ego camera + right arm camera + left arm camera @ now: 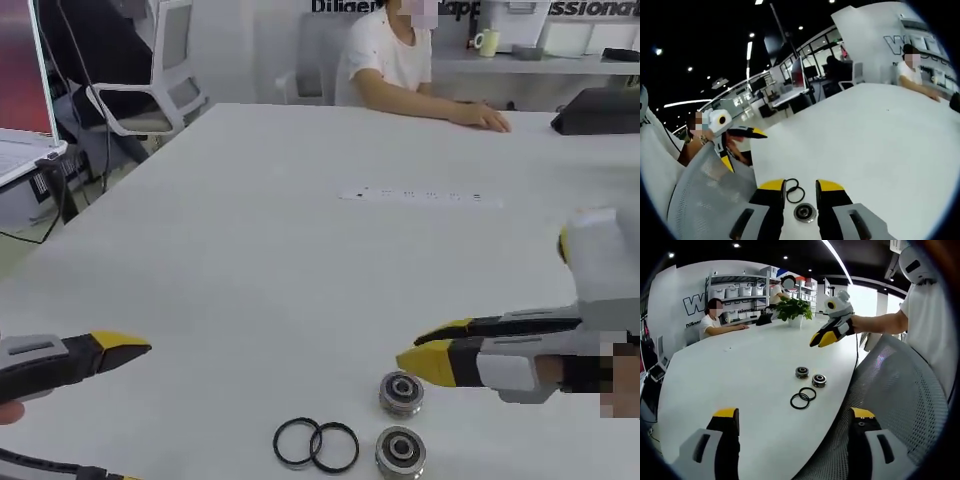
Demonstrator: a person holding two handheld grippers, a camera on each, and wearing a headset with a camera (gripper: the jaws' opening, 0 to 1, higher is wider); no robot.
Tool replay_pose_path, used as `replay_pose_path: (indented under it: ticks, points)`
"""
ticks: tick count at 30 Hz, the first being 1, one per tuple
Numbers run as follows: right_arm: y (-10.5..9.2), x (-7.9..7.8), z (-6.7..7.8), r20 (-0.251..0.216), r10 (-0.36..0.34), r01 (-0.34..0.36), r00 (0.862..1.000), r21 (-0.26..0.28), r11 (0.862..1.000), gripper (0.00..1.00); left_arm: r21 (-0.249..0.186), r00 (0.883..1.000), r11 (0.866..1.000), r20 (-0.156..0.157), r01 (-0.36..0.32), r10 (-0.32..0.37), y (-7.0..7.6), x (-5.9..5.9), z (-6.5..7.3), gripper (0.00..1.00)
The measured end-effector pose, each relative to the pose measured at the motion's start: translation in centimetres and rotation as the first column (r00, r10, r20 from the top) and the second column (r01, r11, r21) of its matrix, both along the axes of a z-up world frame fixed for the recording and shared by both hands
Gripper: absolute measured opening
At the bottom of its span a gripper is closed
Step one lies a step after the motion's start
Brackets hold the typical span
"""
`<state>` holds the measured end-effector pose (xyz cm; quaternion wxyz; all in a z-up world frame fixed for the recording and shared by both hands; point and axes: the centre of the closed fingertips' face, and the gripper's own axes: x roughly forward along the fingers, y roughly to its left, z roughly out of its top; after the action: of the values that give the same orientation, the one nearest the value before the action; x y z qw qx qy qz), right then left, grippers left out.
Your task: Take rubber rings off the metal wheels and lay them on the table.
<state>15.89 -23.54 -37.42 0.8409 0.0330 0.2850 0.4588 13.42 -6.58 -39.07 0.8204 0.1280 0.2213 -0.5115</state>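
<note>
Gapes wide, empty, at left gripper (795, 415); stands narrowly parted at right gripper (801, 186), gripping nothing, metal wheel (804, 212) seen through gap.

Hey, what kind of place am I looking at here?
Probably an open-plan office or demo workspace: a long white table, an office chair, shelves of storage bins along the wall, and a person seated at the far end.

Head view looks down on worktop (250, 250); left gripper view farther, right gripper view close; all share wheels (401, 393), rings (319, 445).
</note>
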Motion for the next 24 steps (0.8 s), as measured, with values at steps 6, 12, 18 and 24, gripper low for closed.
replay_pose_path:
  ticks: [6, 12, 18, 24]
  points:
    - [-1.7, -0.8, 0.9, 0.050, -0.018, 0.018, 0.999, 0.016, 1.000, 0.34, -0.011, 1.000, 1.000, -0.012, -0.002, 0.002, 0.0, -0.1, -0.2, 0.89]
    - [-3.4, -1.5, 0.4, 0.078, -0.048, 0.050, 0.996, -0.022, 0.999, 0.42, -0.015, 0.999, 1.000, -0.032, -0.002, 0.002, 0.1, -0.1, -0.5, 0.91]
    - [-4.5, -2.6, -1.0, 0.083, -0.056, 0.064, 0.995, -0.087, 0.994, 0.53, -0.020, 0.999, 1.000, -0.048, -0.005, 0.004, 0.2, 0.0, -0.8, 0.94]
    - [-5.3, -3.7, -2.4, 0.075, -0.069, 0.078, 0.995, -0.125, 0.989, 0.65, -0.020, 0.998, 1.000, -0.065, -0.009, 0.008, 0.2, -0.1, -1.1, 0.98]
